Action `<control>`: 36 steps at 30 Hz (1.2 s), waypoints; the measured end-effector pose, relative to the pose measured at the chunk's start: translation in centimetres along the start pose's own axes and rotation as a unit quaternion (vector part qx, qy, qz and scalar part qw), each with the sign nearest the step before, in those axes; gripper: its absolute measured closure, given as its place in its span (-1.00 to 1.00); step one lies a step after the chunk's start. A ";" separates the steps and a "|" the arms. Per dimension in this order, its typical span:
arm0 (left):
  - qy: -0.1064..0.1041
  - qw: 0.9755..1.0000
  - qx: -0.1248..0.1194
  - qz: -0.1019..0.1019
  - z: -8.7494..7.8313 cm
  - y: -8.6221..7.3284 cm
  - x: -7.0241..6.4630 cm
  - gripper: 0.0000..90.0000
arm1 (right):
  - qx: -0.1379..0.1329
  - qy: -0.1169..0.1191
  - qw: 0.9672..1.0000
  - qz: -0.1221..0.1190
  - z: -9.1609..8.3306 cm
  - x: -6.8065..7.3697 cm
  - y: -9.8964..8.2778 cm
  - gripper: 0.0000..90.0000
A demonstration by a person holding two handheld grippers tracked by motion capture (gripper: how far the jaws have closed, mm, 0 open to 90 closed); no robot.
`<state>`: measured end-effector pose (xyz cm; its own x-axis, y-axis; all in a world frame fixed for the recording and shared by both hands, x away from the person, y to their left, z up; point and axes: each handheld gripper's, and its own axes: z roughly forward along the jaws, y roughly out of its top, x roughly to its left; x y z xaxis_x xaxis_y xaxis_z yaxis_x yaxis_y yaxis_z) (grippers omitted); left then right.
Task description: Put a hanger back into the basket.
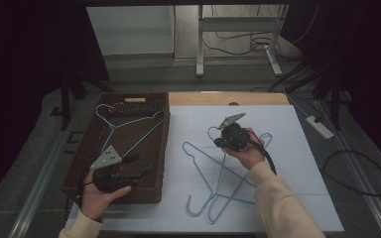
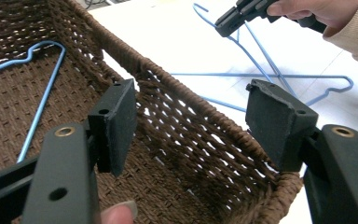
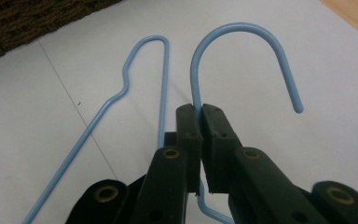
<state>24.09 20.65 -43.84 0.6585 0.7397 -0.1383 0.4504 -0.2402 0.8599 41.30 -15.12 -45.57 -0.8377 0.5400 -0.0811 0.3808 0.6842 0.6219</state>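
- Right gripper (image 3: pixel 200 109), nearest the lens in the right gripper view, had its jaws pinched tight on the neck of a blue wire hanger (image 3: pixel 242 35), just under the hook.
- Hook of that held hanger curved up and over beyond the jaw tips, its open end dropping at that view's right; the wire carried on below the pads toward the bottom of the view.
- High view: held hanger (image 1: pixel 228 173) ran lengthwise from the hook under the right gripper (image 1: pixel 220 142) toward the table's near edge, body end closest to the person.
- Second blue hanger (image 1: pixel 198 166) lay crossed with it on the white table sheet (image 1: pixel 287 163); its shoulder bend (image 3: pixel 142 56) sat just beside the gripped neck.
- Left gripper (image 2: pixel 191 116) had jaws standing wide apart, nothing between the pads; it hung over the near right corner of the brown wicker basket (image 2: pixel 177 84).
- High view: left gripper (image 1: pixel 139 166) sat held in the left hand (image 1: pixel 99 196) at the basket's near end, well apart from the two hangers on the sheet.
- Third blue hanger (image 1: pixel 124 124) lay inside the wicker basket (image 1: pixel 164 144), hook toward the far left corner.
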 end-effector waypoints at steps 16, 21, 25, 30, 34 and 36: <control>-0.038 0.999 0.028 0.005 3.5 2.0 -3.2 -0.23 | -0.021 -0.007 1.000 0.000 -1.3 0.8 0.0 0.94; -0.047 0.998 0.029 0.010 4.4 2.6 -3.9 -0.23 | -0.023 -0.007 1.000 0.000 -1.4 0.9 0.0 0.94; -0.055 0.998 0.032 0.015 5.2 3.0 -4.5 -0.23 | -0.025 -0.007 1.000 0.002 -1.5 0.9 0.1 0.94; -0.065 0.997 0.042 0.026 6.8 3.6 -5.9 -0.22 | -0.030 -0.008 1.000 -0.001 -1.7 1.1 0.1 0.94; -0.070 0.996 0.054 0.027 8.2 4.1 -6.8 -0.23 | -0.034 -0.008 0.999 -0.002 -1.9 1.2 0.1 0.94; -0.073 0.995 0.067 0.026 9.3 4.1 -7.3 -0.23 | -0.034 -0.007 0.999 -0.003 -1.9 1.3 0.1 0.94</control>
<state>26.73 8.44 -43.81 0.7599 0.6264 -0.1736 0.4825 -0.3646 0.7964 39.54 -15.30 -44.15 -0.8342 0.5430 -0.0957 0.3481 0.6532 0.6725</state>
